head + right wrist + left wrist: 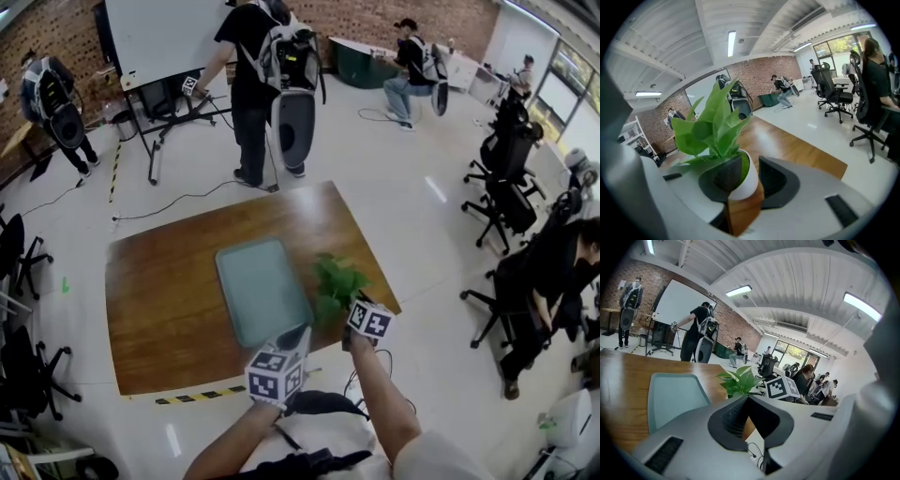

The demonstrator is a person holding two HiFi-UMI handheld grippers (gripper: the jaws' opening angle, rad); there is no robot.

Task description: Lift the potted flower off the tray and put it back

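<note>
The potted flower (337, 281), green leaves in a small white pot (749, 183), stands on the wooden table (159, 300) just right of the pale teal tray (258, 291), not on it. My right gripper (334, 317) reaches it from the near side. In the right gripper view its jaws straddle the pot's near wall; a thin gap shows at the right pad (771, 176), so this gripper (749, 165) is open. My left gripper (292, 337) hovers at the tray's near right corner, with jaw tips together and nothing between them (749, 399). The flower (738, 380) and tray (670, 397) lie beyond it.
The table's near edge carries yellow-black tape (202, 396), with a cable on the floor below. A person with a backpack (267, 84) stands past the far edge by a whiteboard (164, 37). Office chairs (506, 187) and seated people line the right side.
</note>
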